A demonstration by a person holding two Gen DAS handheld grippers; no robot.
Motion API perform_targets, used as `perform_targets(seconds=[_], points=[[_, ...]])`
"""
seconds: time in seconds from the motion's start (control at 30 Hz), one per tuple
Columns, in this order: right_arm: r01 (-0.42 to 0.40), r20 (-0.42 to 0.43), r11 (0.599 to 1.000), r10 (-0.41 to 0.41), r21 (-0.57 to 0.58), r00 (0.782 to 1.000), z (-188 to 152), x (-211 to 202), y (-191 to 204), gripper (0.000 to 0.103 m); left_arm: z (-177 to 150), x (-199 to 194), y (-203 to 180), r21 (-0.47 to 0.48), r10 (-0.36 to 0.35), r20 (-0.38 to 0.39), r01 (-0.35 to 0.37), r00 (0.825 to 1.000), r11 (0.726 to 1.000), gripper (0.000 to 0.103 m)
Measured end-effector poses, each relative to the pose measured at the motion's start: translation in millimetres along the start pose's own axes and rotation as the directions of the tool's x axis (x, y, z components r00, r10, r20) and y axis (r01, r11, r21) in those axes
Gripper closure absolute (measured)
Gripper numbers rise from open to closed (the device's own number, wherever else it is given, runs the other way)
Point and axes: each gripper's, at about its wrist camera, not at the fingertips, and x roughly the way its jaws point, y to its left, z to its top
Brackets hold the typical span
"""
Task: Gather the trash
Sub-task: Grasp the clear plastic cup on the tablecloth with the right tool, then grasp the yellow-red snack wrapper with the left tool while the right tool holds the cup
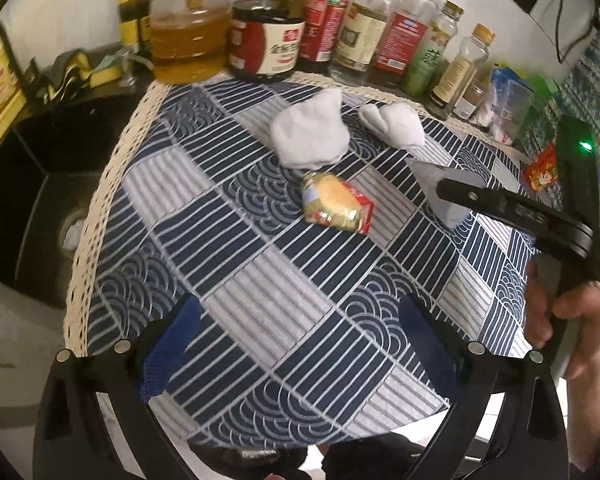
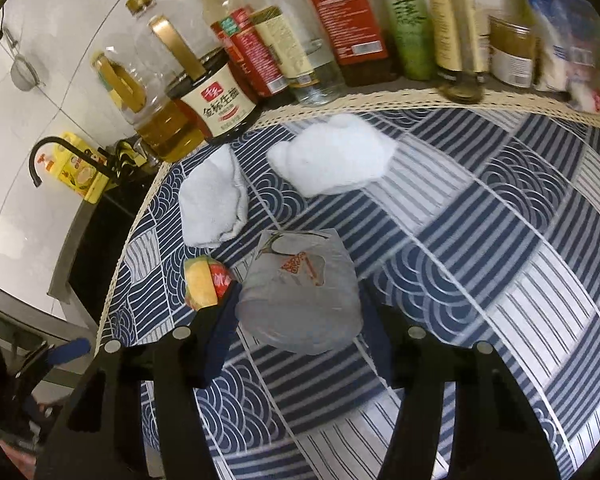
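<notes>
In the left wrist view, the left gripper (image 1: 300, 356) is being held with its blue-padded fingers (image 1: 168, 354) spread wide apart at the bottom of the frame, nothing between them, above the blue-and-white patterned cloth (image 1: 260, 292) covering the worktop. A yellow and red snack wrapper (image 1: 336, 208) is lying at the centre of the frame. Just above it, two crumpled white tissues are seen, one (image 1: 310, 134) touching or nearly touching the wrapper, the other (image 1: 394, 124) to its right. At centre right, the right gripper (image 1: 452, 196) is being reached in from the right edge, clamped on a pale grey plastic bag (image 1: 440, 188). A hand (image 1: 568, 328) is seen gripping its handle at the lower right. A small red packet (image 1: 542, 170) is lying at the right edge. Bottles and jars (image 1: 340, 32) are lined along the top, and a dark sink (image 1: 36, 208) is filling the left side.

In the right wrist view, the right gripper (image 2: 296, 312) is being shown closed on the grey bag (image 2: 300, 292) at the centre of the frame, a finger pressed to each side. The snack wrapper (image 2: 206, 284) is lying just left of the bag. One tissue (image 2: 214, 200) is seen above the wrapper, the other (image 2: 334, 156) at upper centre. A black tap (image 2: 60, 156) is standing at the left.
</notes>
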Motion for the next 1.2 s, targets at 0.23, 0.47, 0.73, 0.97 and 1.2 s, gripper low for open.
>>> perform_targets(seconds=[0.23, 0.47, 0.73, 0.97, 1.2], points=[[-0.019, 0.034, 0.999, 0.017, 0.037, 0.999, -17.6, -30.7, -17.7, 0.045, 20.5, 21.8, -18.7, 0.074, -0.001, -0.017, 0.002, 1.000, 0.997, 0.007], [0.028, 0.093, 0.999, -0.032, 0.041, 0.995, -39.3, -55.1, -30.3, 0.045, 38.3, 40.7, -36.2, 0.088, -0.061, -0.029, 0.063, 0.998, 0.994, 0.007], [0.029, 0.102, 0.997, -0.036, 0.074, 0.994, -58.6, -67.4, -54.7, 0.045, 56.6, 76.9, -40.8, 0.105, -0.011, -0.054, 0.017, 0.998, 0.994, 0.008], [0.039, 0.108, 0.993, -0.050, 0.108, 0.993, -66.4, -71.7, -71.0, 0.045, 65.9, 94.9, -34.5, 0.099, 0.040, -0.054, -0.034, 0.998, 0.995, 0.008], [0.039, 0.101, 0.991, -0.052, 0.127, 0.994, -69.4, -68.9, -80.3, 0.045, 62.4, 108.2, -31.8, 0.104, 0.095, -0.059, -0.089, 0.994, 0.991, 0.008]])
